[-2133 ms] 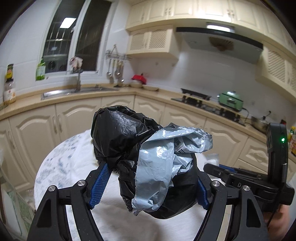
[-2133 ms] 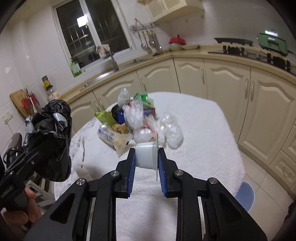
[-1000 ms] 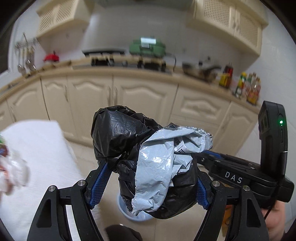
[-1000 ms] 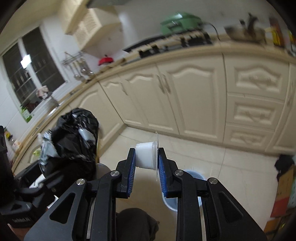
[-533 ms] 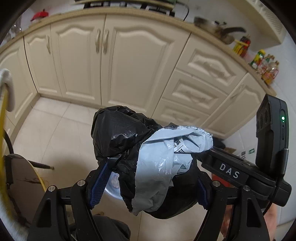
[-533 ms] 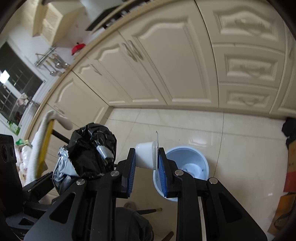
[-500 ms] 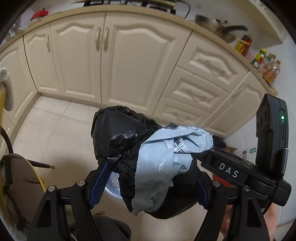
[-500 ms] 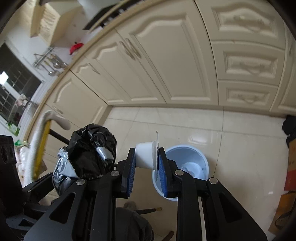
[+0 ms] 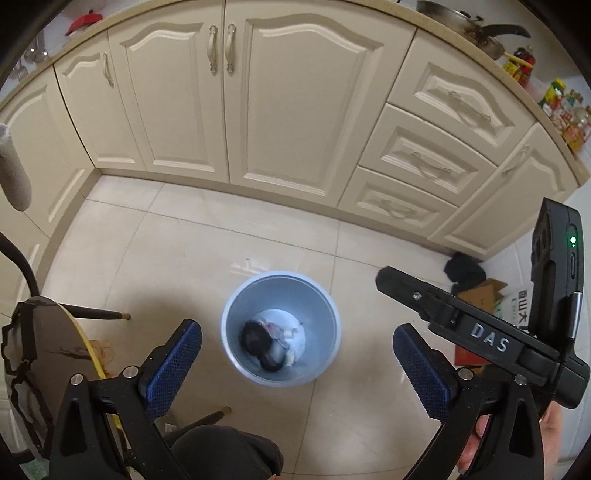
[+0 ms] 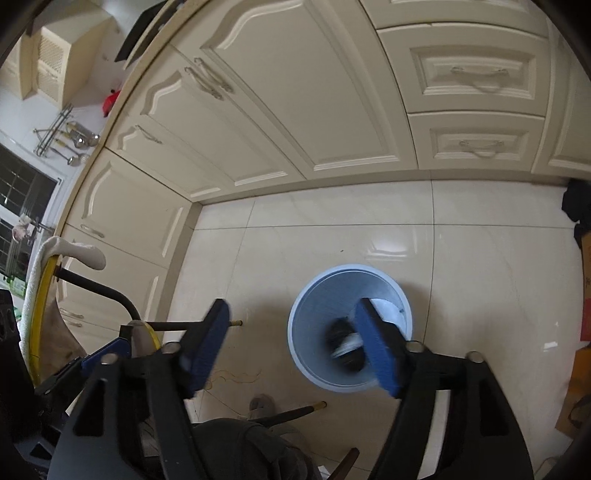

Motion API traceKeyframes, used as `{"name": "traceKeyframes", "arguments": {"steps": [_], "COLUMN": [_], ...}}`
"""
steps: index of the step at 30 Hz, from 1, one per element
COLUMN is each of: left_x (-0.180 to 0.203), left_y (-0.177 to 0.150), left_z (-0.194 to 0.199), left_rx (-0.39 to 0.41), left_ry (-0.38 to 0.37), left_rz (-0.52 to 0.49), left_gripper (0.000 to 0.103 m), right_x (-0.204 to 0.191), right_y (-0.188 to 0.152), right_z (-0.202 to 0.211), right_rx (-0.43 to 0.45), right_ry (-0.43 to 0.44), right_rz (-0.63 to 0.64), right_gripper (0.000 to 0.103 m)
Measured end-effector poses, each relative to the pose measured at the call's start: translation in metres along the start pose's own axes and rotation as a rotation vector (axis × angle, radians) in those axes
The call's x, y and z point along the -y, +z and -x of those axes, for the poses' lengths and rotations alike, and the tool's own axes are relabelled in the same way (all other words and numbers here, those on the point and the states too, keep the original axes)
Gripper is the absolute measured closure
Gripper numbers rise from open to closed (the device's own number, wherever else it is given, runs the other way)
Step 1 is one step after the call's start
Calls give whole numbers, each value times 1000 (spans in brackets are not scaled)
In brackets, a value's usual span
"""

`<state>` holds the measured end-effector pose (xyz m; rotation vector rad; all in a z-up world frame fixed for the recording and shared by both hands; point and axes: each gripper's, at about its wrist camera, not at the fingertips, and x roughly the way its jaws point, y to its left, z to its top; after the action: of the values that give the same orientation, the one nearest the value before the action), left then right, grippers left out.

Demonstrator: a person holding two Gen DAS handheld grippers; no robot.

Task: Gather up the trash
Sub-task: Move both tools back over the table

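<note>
Both grippers are hanging over the blue bin (image 9: 280, 334) on the floor tiles, jaws opening with nothing between them. Half a second ago the left gripper (image 9: 293, 363) was clamping the black bag bundle (image 9: 260, 341) and the right gripper (image 10: 295, 352) the white cup (image 10: 347, 345); both pieces are now lying inside the bin, so this load looks delivered.

There is one pale blue bin (image 9: 279, 333) on the floor with one black bag (image 9: 258, 338) inside it, two grippers (image 9: 295, 363) (image 10: 299, 349) above it, three drawers (image 9: 417, 166) stacked beside each other, and one frying pan (image 9: 463, 27) on the counter.
</note>
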<state>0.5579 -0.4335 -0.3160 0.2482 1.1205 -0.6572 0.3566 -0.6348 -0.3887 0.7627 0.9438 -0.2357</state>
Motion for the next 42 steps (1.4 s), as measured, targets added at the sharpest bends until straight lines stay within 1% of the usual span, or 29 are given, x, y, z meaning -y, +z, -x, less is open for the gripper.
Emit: {"name": "traceKeyframes", "arguments": {"steps": [1, 4, 5, 9, 15, 21, 26, 32, 39, 40, 42], "left_x": [2, 4, 6, 12, 9, -6, -20, -42, -69, -74, -81], "left_y": [-2, -16, -18, -32, -60, -95, -138, -204, -280, -295, -317], "left_z": [4, 21, 26, 50, 100, 171, 240, 323, 403, 417, 433], "left_rx": [5, 27, 36, 76, 145, 248, 361, 494, 633, 659, 692], "left_ry": [3, 16, 19, 19, 12, 1, 15, 36, 78, 89, 106], "left_rz": [-3, -14, -19, -27, -38, -33, -23, 19, 64, 76, 93], "left_gripper": [1, 1, 1, 1, 1, 1, 1, 1, 1, 1, 1], "right_x": [0, -1, 0, -6, -29, -69, -109, -170, -231, -238, -255], "right_y": [-1, -3, -3, -6, -12, -20, -31, -52, -78, -82, -90], "right_z": [2, 11, 14, 29, 62, 104, 140, 178, 209, 213, 220], "right_rx": [2, 17, 22, 36, 87, 162, 228, 296, 353, 359, 371], "right_ry": [-3, -11, -15, -28, -24, -4, 31, 80, 158, 166, 188], "right_rz": [-2, -9, -10, -12, 21, 77, 138, 239, 332, 345, 372], "right_gripper": [14, 2, 0, 0, 0, 0, 0, 0, 0, 0, 0]}}
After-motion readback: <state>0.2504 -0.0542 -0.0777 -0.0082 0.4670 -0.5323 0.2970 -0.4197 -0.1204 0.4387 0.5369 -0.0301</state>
